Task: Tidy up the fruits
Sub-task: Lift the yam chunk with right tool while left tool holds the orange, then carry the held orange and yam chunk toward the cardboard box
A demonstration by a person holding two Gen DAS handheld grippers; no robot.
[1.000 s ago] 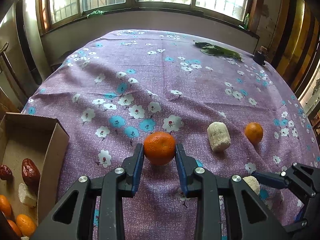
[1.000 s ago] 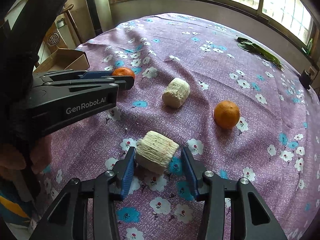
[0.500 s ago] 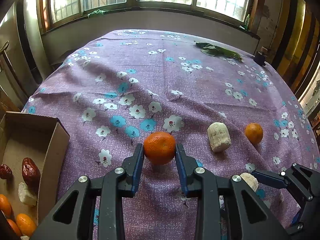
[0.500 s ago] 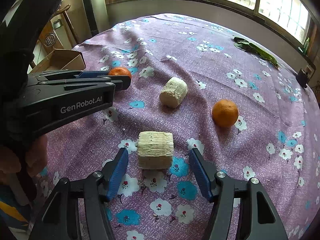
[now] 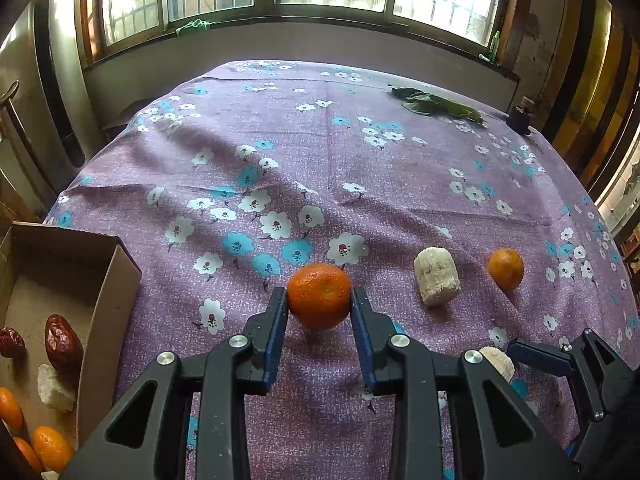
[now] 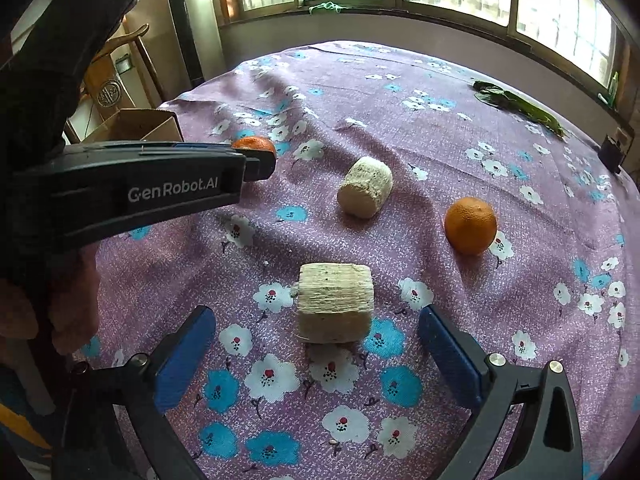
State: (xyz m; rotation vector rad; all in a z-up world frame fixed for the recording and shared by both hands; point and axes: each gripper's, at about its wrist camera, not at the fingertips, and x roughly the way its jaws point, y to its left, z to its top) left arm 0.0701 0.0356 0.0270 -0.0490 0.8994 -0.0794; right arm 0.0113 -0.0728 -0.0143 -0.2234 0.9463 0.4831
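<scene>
Left gripper (image 5: 319, 307) clenched on a tangerine (image 5: 319, 295); right gripper (image 6: 316, 344) released, just been opening.

Between the spread right pads, touching neither: a pale ridged chunk (image 6: 335, 303) resting on the purple flowered cloth (image 6: 400, 128). Beyond the right tips, a second pale chunk (image 6: 365, 187), and off to the right a second tangerine (image 6: 470, 219). Left of the left gripper, near its base, a cardboard box (image 5: 116, 280) holding red dates (image 5: 63, 343), a pale piece and small tangerines. Far ahead and right, green leaves (image 5: 436, 103).
</scene>
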